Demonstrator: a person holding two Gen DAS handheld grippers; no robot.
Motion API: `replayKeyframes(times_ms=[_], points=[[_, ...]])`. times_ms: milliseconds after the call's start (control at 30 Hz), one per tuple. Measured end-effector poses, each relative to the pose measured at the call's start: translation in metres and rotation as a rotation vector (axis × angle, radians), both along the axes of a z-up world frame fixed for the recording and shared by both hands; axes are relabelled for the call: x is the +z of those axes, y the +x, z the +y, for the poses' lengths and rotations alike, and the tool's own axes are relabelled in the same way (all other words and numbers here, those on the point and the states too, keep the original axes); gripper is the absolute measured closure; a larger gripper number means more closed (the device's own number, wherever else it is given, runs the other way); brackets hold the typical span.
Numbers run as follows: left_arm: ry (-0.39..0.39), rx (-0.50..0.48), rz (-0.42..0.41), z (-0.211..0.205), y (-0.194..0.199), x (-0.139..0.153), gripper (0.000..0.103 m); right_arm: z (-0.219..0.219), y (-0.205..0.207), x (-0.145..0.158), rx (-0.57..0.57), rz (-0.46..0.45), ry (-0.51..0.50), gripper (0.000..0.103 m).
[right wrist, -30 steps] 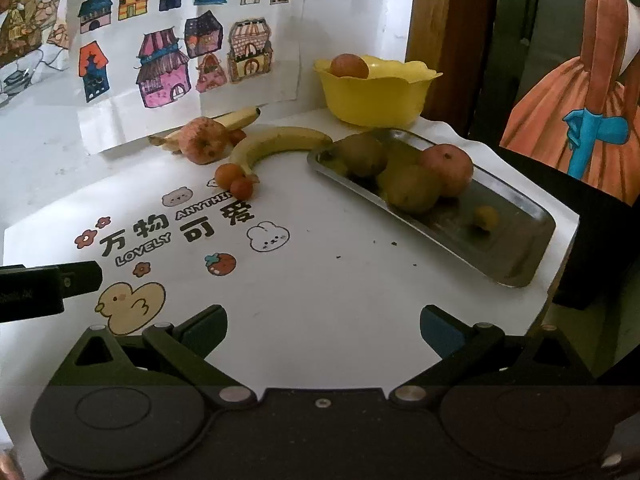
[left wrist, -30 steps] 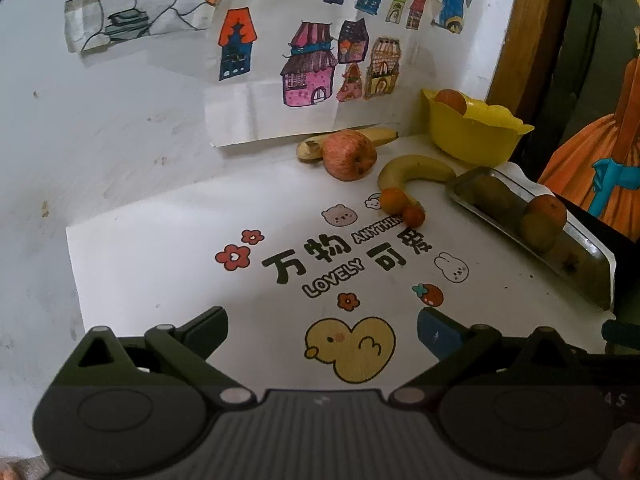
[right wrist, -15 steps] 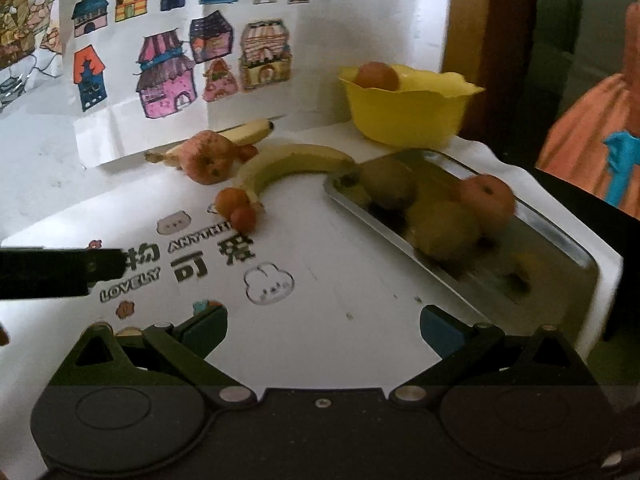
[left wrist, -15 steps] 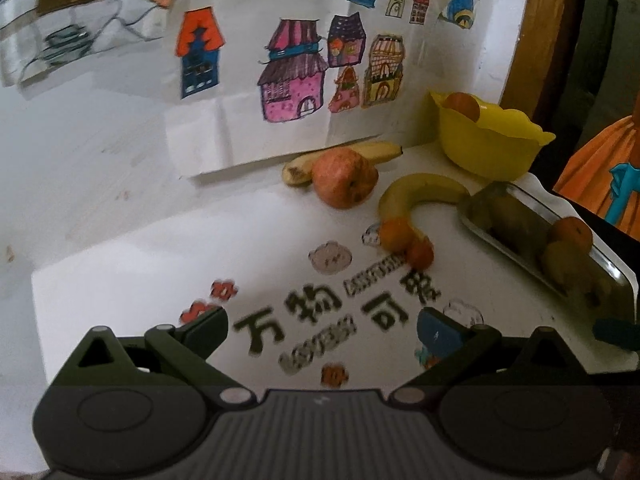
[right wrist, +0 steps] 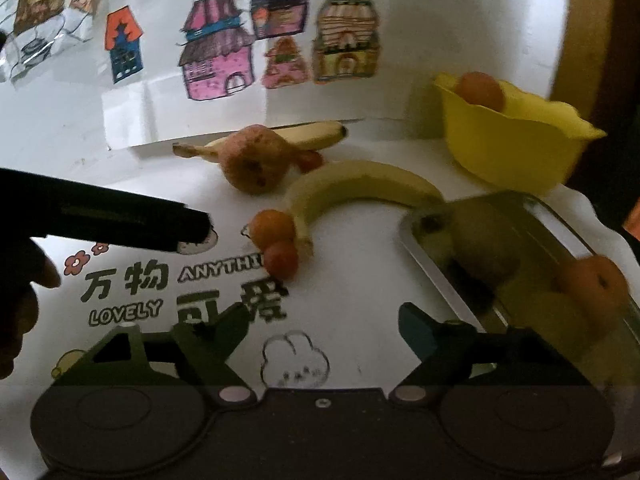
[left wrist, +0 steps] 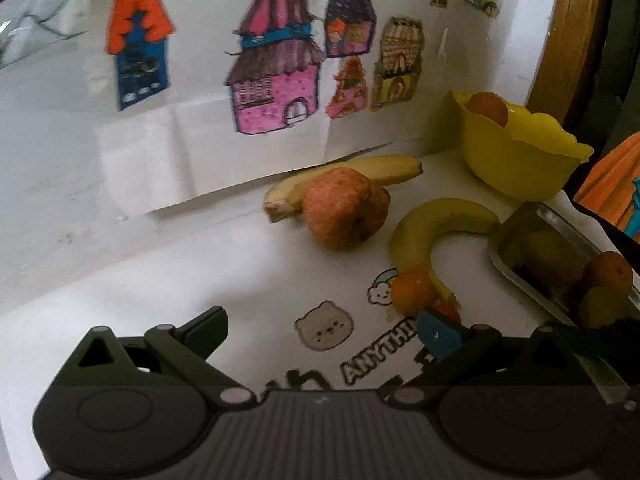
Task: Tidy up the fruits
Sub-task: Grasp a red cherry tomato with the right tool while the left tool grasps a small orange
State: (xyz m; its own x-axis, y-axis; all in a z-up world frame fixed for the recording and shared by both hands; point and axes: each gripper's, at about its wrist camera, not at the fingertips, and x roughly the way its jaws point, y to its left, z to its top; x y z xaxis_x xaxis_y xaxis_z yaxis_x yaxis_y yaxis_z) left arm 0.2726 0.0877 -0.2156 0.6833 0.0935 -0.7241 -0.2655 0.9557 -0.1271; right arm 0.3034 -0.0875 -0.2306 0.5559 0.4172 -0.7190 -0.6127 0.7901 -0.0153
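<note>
Currently both the left tool (left wrist: 322,330) and right tool (right wrist: 322,322) hover with fingers spread wide and empty above the bench (right wrist: 360,280), facing the apple (left wrist: 344,212) and curved banana (left wrist: 432,228).

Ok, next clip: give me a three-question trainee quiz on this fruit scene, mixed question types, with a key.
1. True or false: the yellow bowl is empty.
2. Multiple choice: what lies between the two bananas? A) a kiwi B) the red apple C) a lemon
3. Short answer: are the left gripper and the right gripper holding anything?

Key
1. False: one orange-coloured fruit sits in it.
2. B: the apple lies in front of the far banana, with the curved banana nearer the metal tray.
3. No, both are open and hold nothing.
</note>
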Motion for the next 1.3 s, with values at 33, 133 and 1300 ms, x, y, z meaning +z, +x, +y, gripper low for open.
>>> replayKeyframes(times_ms=[33,133,1300], points=[[0.001,-0.006,0.002,-0.001,0.003,-0.001,0.001,0.002,0.003,-0.001,0.013,0.003,0.000,0.027],[0.006,-0.027,0.003,-0.005,0.012,-0.004,0.001,0.008,0.012,-0.005,0.051,0.007,0.003,0.032],[-0.146,-0.115,0.065,-0.019,0.060,-0.017,0.054,0.014,0.034,-0.018,0.227,-0.009,0.049,0.068]])
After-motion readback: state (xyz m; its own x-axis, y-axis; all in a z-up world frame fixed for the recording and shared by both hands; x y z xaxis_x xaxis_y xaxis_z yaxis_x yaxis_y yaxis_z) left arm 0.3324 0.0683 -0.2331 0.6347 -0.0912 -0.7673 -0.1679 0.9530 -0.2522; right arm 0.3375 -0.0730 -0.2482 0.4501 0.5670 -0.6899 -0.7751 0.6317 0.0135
